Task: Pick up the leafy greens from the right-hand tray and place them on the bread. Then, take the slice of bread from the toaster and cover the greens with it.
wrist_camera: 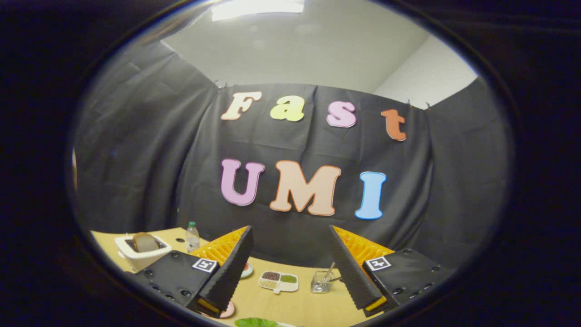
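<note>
The gripper [292, 290] is held above the bench [281, 309], and its jaws are set wide apart with nothing gripped between them. The leafy greens [255, 323] are seen at the near edge of the bench, below the gap between the jaws; their support cannot be told.

The divided dish [278, 281] is taken as the landmark. It is a white dish with three compartments, holding dark, pale and green fillings, and it is placed on the bench beyond the open jaws. To the right of the divided dish a clear glass container [321, 281] is stood, with a utensil leaning inside it. Well to the left of the divided dish a white toaster [141, 252] is located, and a slice of bread [145, 242] is seen standing upright in its slot. Between the toaster and the divided dish, further back, a clear bottle [192, 236] with a green cap is stood upright. A pink plate [227, 310] is partly hidden under the left finger, nearer than the divided dish.
</note>
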The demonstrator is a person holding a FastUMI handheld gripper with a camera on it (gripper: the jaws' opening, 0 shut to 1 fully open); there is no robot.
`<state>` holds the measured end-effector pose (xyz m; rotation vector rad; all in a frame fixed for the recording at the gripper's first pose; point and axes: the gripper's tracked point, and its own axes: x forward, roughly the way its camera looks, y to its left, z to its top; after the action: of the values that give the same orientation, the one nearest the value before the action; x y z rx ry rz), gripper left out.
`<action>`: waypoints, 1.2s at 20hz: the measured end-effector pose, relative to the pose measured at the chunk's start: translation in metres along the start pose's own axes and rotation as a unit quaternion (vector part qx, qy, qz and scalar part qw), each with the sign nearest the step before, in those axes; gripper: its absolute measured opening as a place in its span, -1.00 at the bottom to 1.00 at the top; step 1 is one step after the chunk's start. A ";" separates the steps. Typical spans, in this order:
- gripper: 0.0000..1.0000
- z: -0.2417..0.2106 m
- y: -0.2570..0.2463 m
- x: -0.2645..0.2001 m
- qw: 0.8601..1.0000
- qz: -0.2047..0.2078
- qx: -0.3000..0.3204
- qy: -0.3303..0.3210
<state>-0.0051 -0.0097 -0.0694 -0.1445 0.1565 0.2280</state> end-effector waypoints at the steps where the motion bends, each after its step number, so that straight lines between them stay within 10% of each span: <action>1: 1.00 -0.009 0.002 -0.001 1.000 0.014 -0.004 0.011; 12: 1.00 -0.128 0.018 -0.017 0.969 0.172 -0.018 0.174; 24: 1.00 -0.265 0.053 -0.051 0.883 0.320 -0.090 0.332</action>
<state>-0.1034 -0.0123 -0.3261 -0.3550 0.8782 0.8561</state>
